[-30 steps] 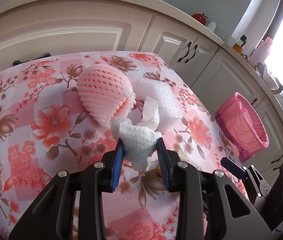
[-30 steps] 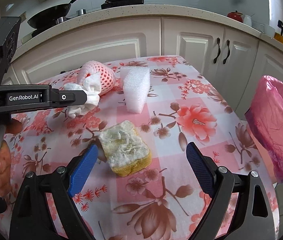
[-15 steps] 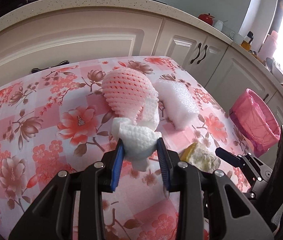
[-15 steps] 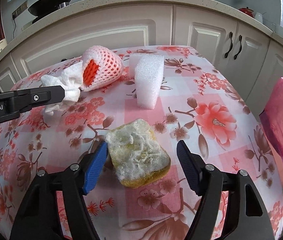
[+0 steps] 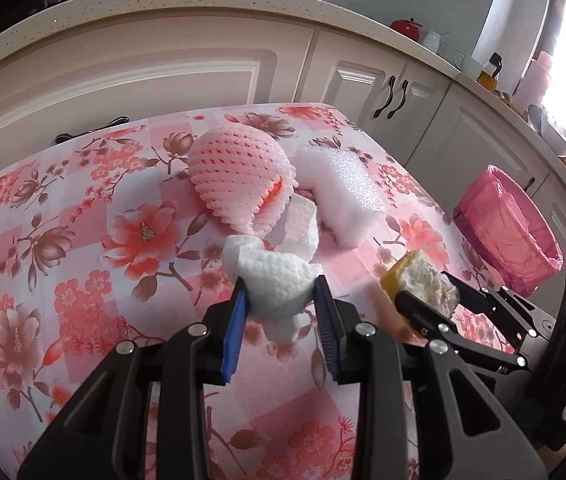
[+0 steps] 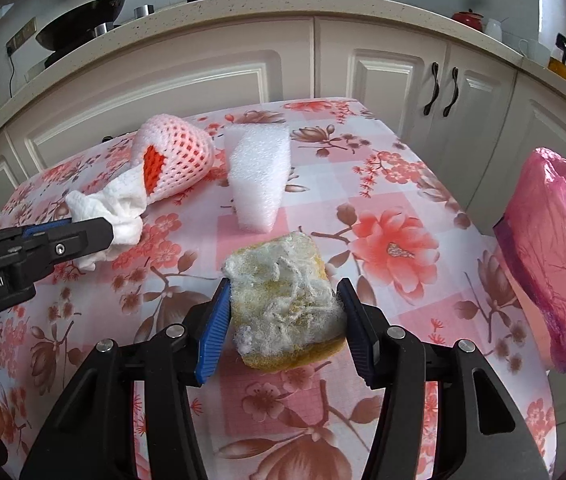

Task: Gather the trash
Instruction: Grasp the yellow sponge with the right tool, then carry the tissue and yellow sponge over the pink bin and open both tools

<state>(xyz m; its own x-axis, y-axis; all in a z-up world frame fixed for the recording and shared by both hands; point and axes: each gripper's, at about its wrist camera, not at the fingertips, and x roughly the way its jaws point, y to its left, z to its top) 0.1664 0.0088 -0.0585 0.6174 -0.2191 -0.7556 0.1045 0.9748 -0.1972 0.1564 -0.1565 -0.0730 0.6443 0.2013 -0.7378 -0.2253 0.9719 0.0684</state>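
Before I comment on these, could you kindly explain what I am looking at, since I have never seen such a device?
A person holds two hand-held claws, each with a fisheye camera looking along its fingers. One picture is from the left claw, which pinches a crumpled paper towel. The other is from the right claw, closed on a worn yellow sponge. On the floral tablecloth lie a pink foam fruit net and a white foam block. A bin lined with a pink bag stands beside the table.
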